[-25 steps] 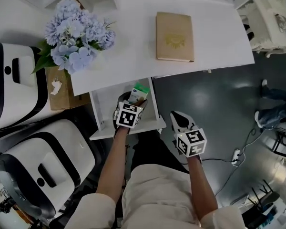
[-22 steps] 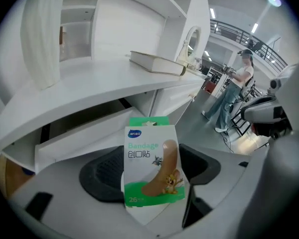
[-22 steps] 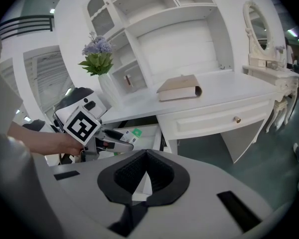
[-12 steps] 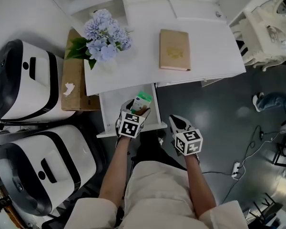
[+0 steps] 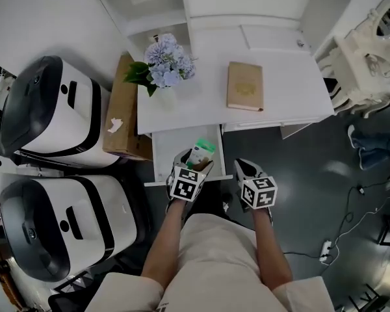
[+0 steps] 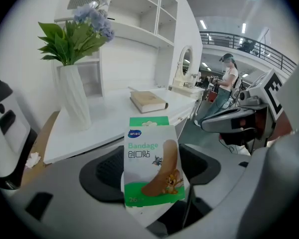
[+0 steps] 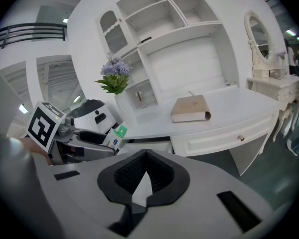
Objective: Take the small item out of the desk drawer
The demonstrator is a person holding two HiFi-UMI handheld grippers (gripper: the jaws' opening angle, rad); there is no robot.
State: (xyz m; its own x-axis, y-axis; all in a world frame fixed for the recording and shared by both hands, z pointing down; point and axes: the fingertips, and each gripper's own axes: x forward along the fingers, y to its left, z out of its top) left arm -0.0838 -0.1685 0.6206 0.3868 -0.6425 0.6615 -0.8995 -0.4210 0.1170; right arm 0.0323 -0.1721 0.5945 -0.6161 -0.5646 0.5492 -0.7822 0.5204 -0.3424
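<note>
Both forearms reach forward from the lap, side by side and apart. The left forearm (image 5: pixel 164 242) angles in toward the middle, and the left gripper (image 5: pixel 194 166) points away from the body, its jaws clamped on a bandage packet (image 6: pixel 152 158) that stands upright between them. On the right, the right forearm (image 5: pixel 271 246) runs straight. The right gripper (image 5: pixel 243 168) is about level with its partner, jaws pressed together, nothing between them.

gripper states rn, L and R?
Left gripper: shut on the bandage pack.
Right gripper: shut, nothing between its jaws.
</note>
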